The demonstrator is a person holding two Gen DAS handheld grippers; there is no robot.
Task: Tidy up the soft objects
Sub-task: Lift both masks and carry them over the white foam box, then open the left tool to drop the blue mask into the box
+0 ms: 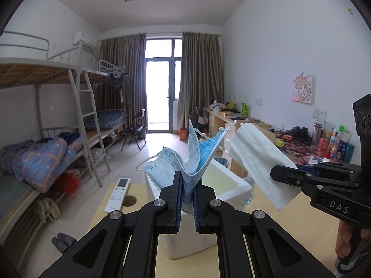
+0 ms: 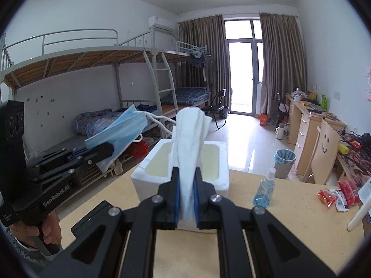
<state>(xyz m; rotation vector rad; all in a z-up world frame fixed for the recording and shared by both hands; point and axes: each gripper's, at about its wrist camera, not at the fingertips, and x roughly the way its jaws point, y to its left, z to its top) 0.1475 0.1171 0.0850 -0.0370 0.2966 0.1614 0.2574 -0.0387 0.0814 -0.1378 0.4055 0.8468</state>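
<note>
Well, mask (image 1: 185,159) and tissue (image 2: 189,139) above the foam box rim (image 2: 148,159).

Remote control (image 1: 117,192) and blue spray bottle (image 2: 264,191) on the bench (image 2: 289,210); bunk beds (image 2: 92,69), folding chair (image 1: 135,132) behind.

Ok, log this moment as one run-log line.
left gripper: shut on blue face masks | right gripper: shut on white tissue | both above white foam box | box: looks empty
</note>
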